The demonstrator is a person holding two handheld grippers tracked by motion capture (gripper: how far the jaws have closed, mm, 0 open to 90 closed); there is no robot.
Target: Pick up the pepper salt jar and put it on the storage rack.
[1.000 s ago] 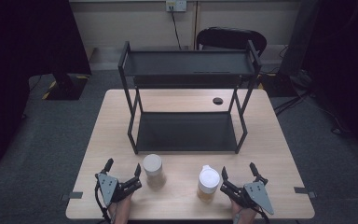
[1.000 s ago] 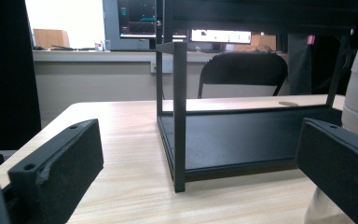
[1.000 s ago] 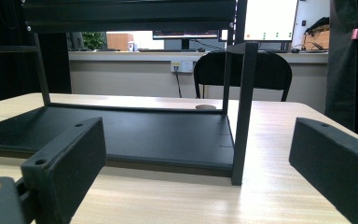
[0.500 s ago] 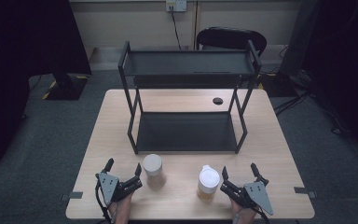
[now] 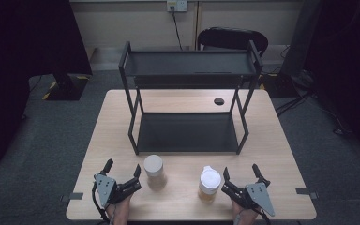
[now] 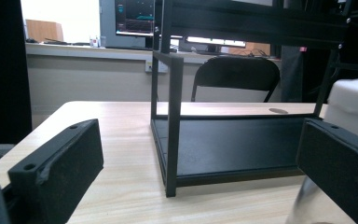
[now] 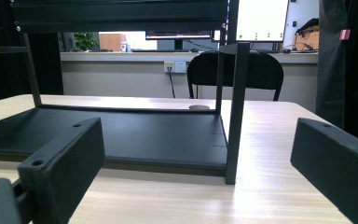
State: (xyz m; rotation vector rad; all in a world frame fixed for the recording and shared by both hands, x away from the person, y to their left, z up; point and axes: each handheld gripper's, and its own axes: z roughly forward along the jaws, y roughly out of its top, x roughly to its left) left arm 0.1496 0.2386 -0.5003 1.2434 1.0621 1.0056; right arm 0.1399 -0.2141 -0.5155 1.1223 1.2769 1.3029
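Nearby, two jars (image 5: 153,170), hand-held grippers agape

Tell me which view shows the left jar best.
The high view: the left jar stands whole, beside the open left gripper. The left gripper view catches just its edge behind the right-hand jaw.

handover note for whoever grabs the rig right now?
Left gripper: open, empty, on the table just left of the beige-lidded jar.
Right gripper: open, empty, just right of the white-lidded jar.
Both jars stand upright on the table in front of the black shelf rack, whose shelves hold nothing.
Done: nothing gripped or moved.
Left: probably grip each jar and set it on the rack.
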